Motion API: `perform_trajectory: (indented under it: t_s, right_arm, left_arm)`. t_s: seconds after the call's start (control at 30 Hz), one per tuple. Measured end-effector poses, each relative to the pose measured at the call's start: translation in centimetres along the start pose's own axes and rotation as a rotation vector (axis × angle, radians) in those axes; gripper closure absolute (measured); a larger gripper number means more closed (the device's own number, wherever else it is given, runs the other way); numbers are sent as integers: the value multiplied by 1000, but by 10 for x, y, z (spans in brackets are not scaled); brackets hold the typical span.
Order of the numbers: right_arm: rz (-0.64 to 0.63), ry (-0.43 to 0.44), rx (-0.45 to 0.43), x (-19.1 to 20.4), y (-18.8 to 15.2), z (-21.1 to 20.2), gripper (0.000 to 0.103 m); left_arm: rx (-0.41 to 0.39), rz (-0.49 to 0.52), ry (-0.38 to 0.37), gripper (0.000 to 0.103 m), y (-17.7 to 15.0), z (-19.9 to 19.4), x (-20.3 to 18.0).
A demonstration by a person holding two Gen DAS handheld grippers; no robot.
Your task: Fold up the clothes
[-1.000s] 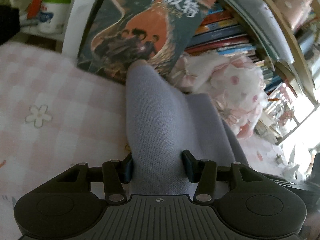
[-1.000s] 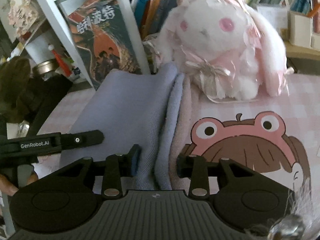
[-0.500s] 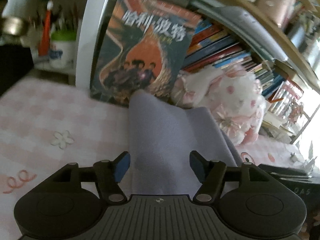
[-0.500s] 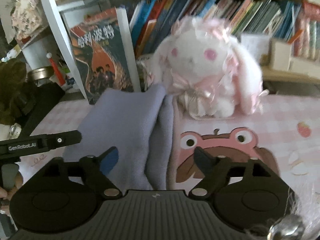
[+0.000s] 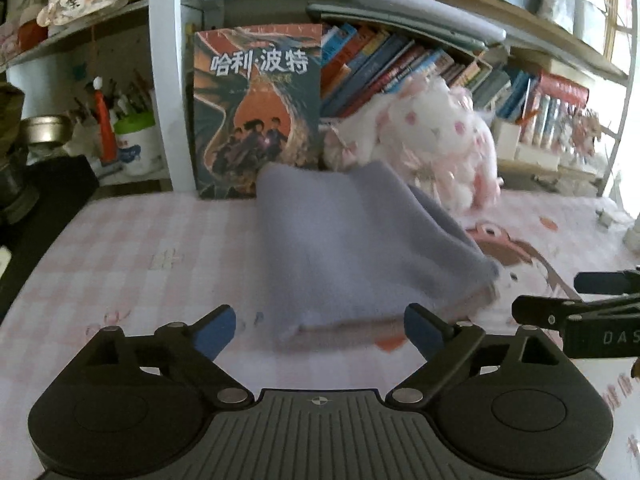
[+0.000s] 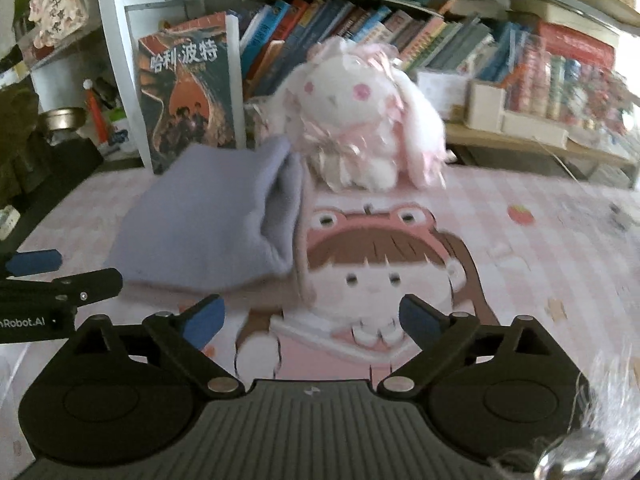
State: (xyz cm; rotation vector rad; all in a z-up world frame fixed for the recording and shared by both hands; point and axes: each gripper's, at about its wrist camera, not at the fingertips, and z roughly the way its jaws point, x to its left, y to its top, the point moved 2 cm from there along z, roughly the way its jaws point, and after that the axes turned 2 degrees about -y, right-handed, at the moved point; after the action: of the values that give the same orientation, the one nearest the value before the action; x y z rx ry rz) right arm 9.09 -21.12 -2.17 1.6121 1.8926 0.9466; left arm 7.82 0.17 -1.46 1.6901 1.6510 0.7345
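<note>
We see the folded lavender garment (image 5: 360, 244) on the pink checked cloth (image 5: 132, 248), bookshelf (image 6: 400, 40) behind; left gripper (image 5: 320, 332) and right gripper (image 6: 310, 320) jaws opening, empty.

1 folded lavender garment (image 5: 360, 248); 1 plush rabbit (image 6: 360, 128); 1 front-facing book (image 5: 258, 108); 1 pink checked cloth (image 5: 120, 256); 1 metal bowl (image 5: 42, 130); 2 grippers, left (image 5: 320, 330) and right (image 6: 310, 318).

The folded grey garment (image 5: 356, 240) lies flat on the pink checked worktop (image 5: 132, 248), its far edge just in front of the upright book (image 5: 258, 108), a plush rabbit (image 5: 436, 148) beside that, while the left gripper (image 5: 320, 330), nearer than the garment, is opening, nothing between its fingers (image 5: 214, 330).
</note>
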Motion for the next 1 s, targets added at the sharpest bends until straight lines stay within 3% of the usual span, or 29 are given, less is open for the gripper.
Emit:
perform_trajectory:
  t_s: [0.33, 0.47, 1.0]
  right_arm:
    - [-42, -28, 23, 10, -49, -27, 6]
    - [-17, -11, 29, 12, -55, -31, 5]
    - [-22, -15, 16, 15, -53, -33, 5]
  left_arm:
    - [56, -16, 24, 8, -45, -23, -10]
    - [56, 14, 18, 8, -48, -27, -14]
    - [38, -24, 32, 8, -44, -30, -9]
